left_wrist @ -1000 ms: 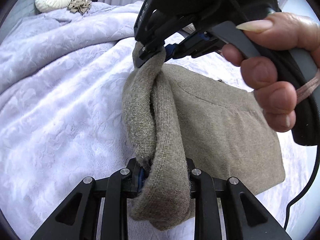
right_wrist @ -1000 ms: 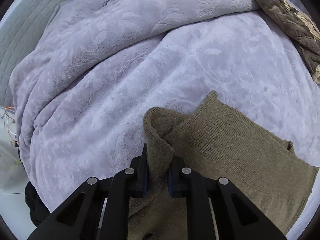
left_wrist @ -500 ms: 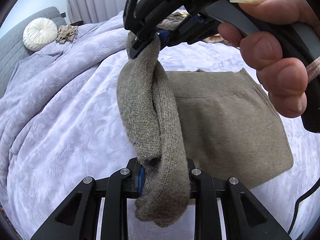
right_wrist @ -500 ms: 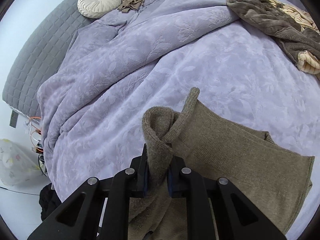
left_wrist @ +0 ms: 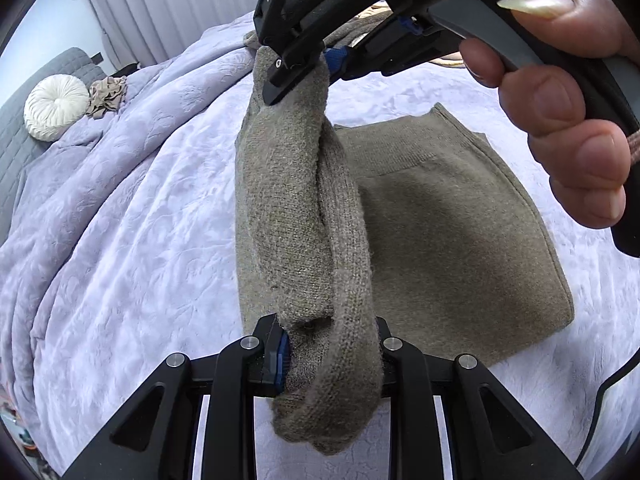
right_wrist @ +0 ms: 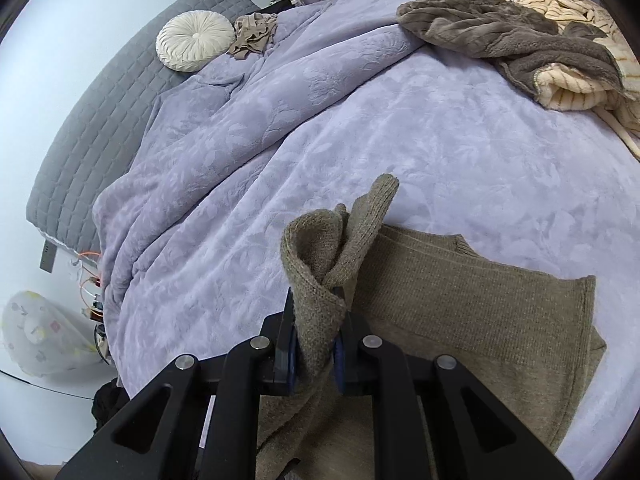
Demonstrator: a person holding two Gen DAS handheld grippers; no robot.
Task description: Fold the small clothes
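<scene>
An olive-brown knit garment [left_wrist: 440, 216] lies partly flat on the lilac bedspread [left_wrist: 120, 240]. Its left edge is lifted and bunched into a thick roll [left_wrist: 296, 208]. My left gripper [left_wrist: 332, 352] is shut on the near end of that roll. My right gripper [left_wrist: 308, 64], held by a person's hand [left_wrist: 572, 140], is shut on the far end, higher up. In the right wrist view the right gripper [right_wrist: 316, 344] pinches a folded wad of the garment [right_wrist: 316, 256], and the rest of the garment [right_wrist: 480, 312] spreads to the right on the bed.
A round cream cushion [right_wrist: 194, 42] and a small beige cloth [right_wrist: 254, 34] lie near the grey headboard [right_wrist: 100, 120]. A brown fleece and a striped cream garment [right_wrist: 540, 48] are heaped at the far right. A cable [left_wrist: 600, 408] hangs at the right. Curtains [left_wrist: 180, 8] stand behind the bed.
Both grippers have risen and moved across the bed with the garment's edge, which now hangs higher. More of the headboard, cushion and far clothes pile has come into view.
</scene>
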